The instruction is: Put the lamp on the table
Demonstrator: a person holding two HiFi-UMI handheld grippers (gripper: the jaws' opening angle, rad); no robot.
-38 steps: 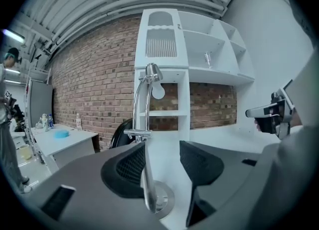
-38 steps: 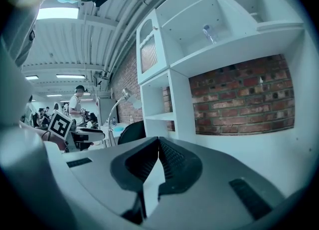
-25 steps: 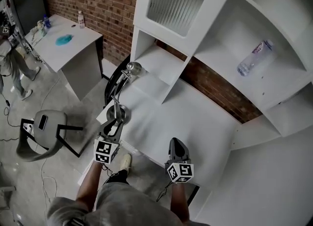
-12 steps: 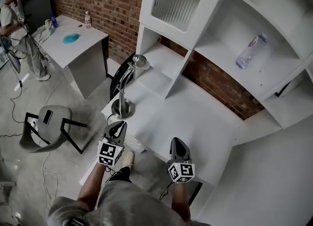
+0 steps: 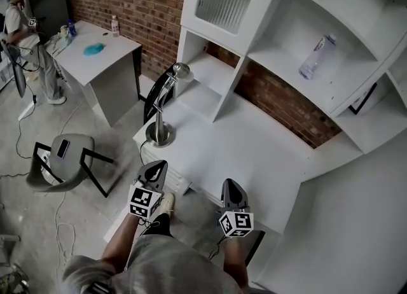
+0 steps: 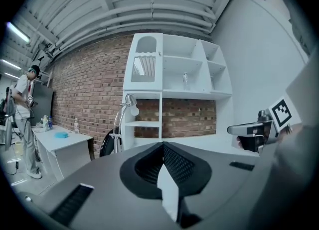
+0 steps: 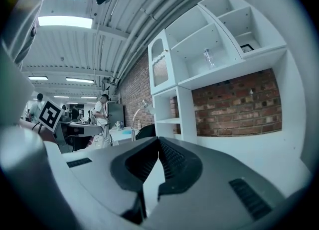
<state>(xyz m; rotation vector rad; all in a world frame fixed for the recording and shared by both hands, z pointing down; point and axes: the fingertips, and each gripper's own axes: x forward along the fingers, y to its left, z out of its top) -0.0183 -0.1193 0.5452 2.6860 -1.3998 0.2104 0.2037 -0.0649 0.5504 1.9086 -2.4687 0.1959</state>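
Note:
The silver desk lamp (image 5: pixel 159 135) stands upright on the left corner of the white table (image 5: pixel 254 153), its head (image 5: pixel 181 70) up by the shelf unit. My left gripper (image 5: pixel 154 170) hangs off the table's front edge, apart from the lamp base, shut with nothing between its jaws. In the left gripper view the lamp (image 6: pixel 121 124) is far ahead, beyond the meeting fingertips (image 6: pixel 162 147). To the right, my right gripper (image 5: pixel 230 189) is also shut and empty at the front edge. Its own view shows the lamp (image 7: pixel 137 114) far off to the left.
A white shelf unit (image 5: pixel 222 44) rises behind the table, with a clear bottle (image 5: pixel 313 57) on an upper shelf. A grey chair (image 5: pixel 63 165) stands on the floor to the left. Further back are a second white table (image 5: pixel 95 54) and a person (image 5: pixel 22 32).
The left gripper has drawn back from the lamp base toward the table's front edge, and its jaws have closed. The lamp stays standing on the table. The right gripper has not moved.

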